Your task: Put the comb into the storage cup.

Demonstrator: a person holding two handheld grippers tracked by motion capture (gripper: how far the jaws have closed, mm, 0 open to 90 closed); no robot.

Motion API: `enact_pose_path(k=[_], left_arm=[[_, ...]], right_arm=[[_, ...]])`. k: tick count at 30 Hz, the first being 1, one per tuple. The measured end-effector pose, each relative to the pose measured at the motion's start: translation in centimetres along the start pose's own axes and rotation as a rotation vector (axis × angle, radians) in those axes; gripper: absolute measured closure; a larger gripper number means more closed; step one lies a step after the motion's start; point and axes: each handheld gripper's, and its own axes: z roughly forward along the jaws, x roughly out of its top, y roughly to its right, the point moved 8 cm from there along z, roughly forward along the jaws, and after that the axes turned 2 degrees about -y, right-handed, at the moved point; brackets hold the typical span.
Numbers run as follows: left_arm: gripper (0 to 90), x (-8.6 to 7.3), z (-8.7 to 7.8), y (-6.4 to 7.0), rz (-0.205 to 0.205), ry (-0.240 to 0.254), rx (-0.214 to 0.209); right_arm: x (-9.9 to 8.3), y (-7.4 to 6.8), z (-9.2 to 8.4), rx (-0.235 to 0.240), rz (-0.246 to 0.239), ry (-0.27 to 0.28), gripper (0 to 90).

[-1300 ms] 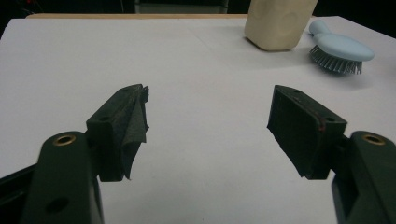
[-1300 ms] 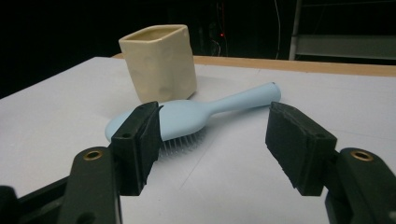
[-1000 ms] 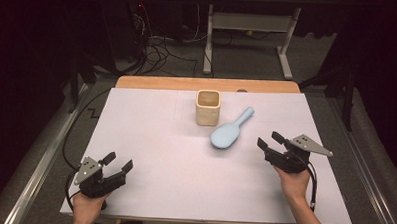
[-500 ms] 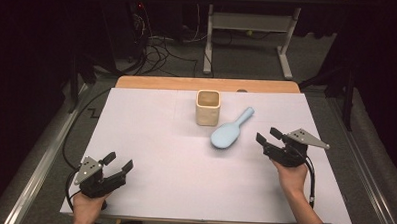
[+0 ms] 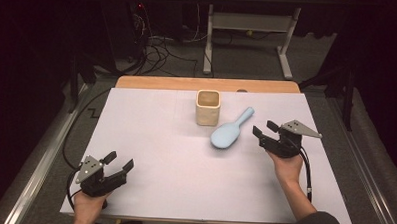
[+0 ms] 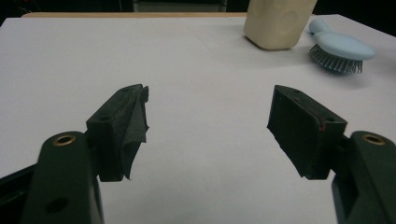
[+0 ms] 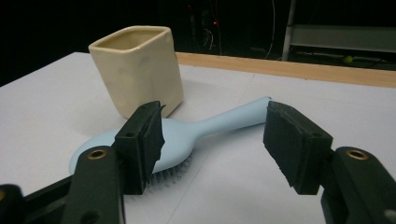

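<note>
The right gripper (image 5: 264, 134) stands wide open, holding nothing, just short of the blue hairbrush (image 5: 229, 132) lying bristles-down right of centre. Nothing lifted yet (the grab remains). The left gripper (image 5: 116, 163), open and empty, waits lower left. The cream cup (image 5: 207, 107) crowds the brush head.

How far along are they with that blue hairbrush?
Barely started. The hairbrush lies bristles down on the table beside the cream cup, untouched. The right gripper is open, aimed at its handle. The left gripper waits open. Grasping and moving the brush remain.
</note>
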Motion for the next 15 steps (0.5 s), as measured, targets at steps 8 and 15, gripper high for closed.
enact_pose_path(k=[8, 15], left_arm=[[28.9, 0.0, 0.1, 0.0, 0.002, -0.002, 0.000], [28.9, 0.0, 0.1, 0.1, 0.004, 0.000, -0.003]], right_arm=[[0.3, 0.3, 1.5, -0.015, -0.018, -0.036, 37.5], [0.6, 0.4, 2.5, -0.022, -0.025, -0.057, 37.5]])
